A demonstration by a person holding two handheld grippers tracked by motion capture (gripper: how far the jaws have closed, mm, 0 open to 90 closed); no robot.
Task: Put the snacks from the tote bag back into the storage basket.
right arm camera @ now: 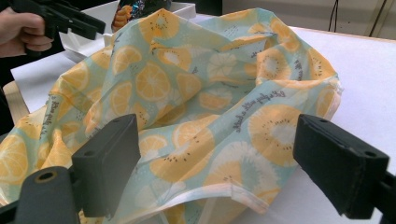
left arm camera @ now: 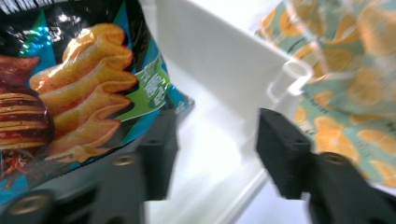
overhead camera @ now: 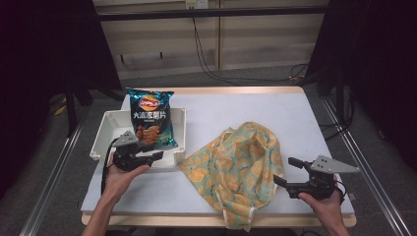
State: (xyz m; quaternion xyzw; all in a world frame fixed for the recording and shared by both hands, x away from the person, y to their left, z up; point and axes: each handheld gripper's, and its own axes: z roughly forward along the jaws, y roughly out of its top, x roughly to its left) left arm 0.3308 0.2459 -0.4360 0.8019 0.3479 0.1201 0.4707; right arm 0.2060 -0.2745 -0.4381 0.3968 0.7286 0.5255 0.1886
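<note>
A teal chip bag (overhead camera: 150, 118) printed with wavy chips (left arm camera: 79, 93) leans upright in a white bin (overhead camera: 105, 132). My left gripper (overhead camera: 156, 153) hovers open at the bin's front right corner, its jaws (left arm camera: 217, 149) spread just below the chip bag's lower edge and over the bin's inside wall (left arm camera: 219, 60). A crumpled cloth bag with an orange and kiwi print (overhead camera: 236, 162) lies in the middle of the table. My right gripper (overhead camera: 284, 170) stands open at its right edge, jaws (right arm camera: 217, 172) apart on either side of the cloth bag's hem (right arm camera: 196, 102), holding nothing.
The white tabletop (overhead camera: 236, 105) has free room behind the cloth bag and along the right side. The cloth bag's lower end hangs over the front table edge (overhead camera: 172, 220). The right gripper view also shows the left gripper (right arm camera: 70, 21) by the bin (right arm camera: 88, 42).
</note>
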